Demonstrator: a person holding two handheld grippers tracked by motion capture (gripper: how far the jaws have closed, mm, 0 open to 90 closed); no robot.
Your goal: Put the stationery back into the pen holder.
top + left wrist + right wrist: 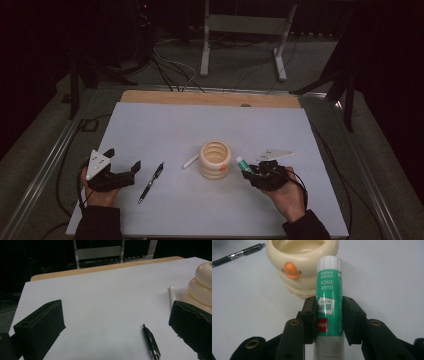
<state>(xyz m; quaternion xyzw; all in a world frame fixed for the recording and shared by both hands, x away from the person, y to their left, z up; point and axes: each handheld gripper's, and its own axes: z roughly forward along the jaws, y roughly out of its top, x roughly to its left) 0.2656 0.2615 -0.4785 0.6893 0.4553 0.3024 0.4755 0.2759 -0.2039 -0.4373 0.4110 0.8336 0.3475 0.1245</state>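
Note:
A cream ribbed duck-shaped cup [215, 160] [299, 267] with an orange beak stands at the middle of the white sheet [210, 130]. Just right of it my right gripper [248, 172] [329, 312] is shut on a green and white glue stick [243, 164] [329, 297], whose white cap points toward the cup. Near the sheet's left front my left gripper [122, 162] [117, 322] rests open with nothing between its jaws. A black pen [151, 181] [151, 342] lies just right of it. A white stick [190, 161] [172, 296] lies against the cup's left side.
The sheet covers a wooden tabletop [210, 98] whose far edge shows. Metal rails [45, 165] run along both sides of the table. Cables and a white stand's legs [240, 35] are on the floor beyond.

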